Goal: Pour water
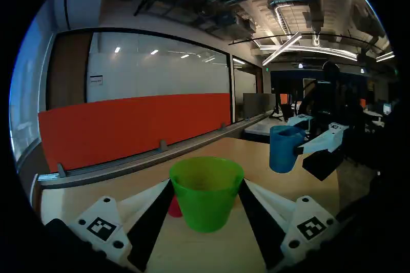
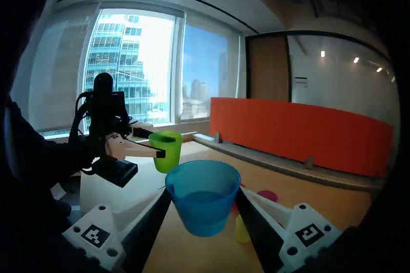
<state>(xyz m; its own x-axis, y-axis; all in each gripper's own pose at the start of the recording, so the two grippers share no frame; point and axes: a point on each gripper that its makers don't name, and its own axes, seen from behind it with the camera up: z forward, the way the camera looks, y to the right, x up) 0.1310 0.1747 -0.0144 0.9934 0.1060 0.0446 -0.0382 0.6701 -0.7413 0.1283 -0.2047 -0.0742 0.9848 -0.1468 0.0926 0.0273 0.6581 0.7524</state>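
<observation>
Gripping a green cup (image 1: 206, 198) upright between both fingers (image 1: 148, 216), the left gripper (image 1: 206, 187) sat lower centre of its view, above the wooden bench (image 1: 205, 252). The right gripper (image 2: 203, 197) clasped a blue cup (image 2: 203, 206) of water, lower centre of its view.

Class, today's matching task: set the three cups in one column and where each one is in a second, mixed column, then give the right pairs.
Things:
1. green cup
2. blue cup
3. yellow cup

Places:
a. on the table
b. in the left gripper
c. in the right gripper

Pairs: 1-b, 2-c, 3-a
</observation>
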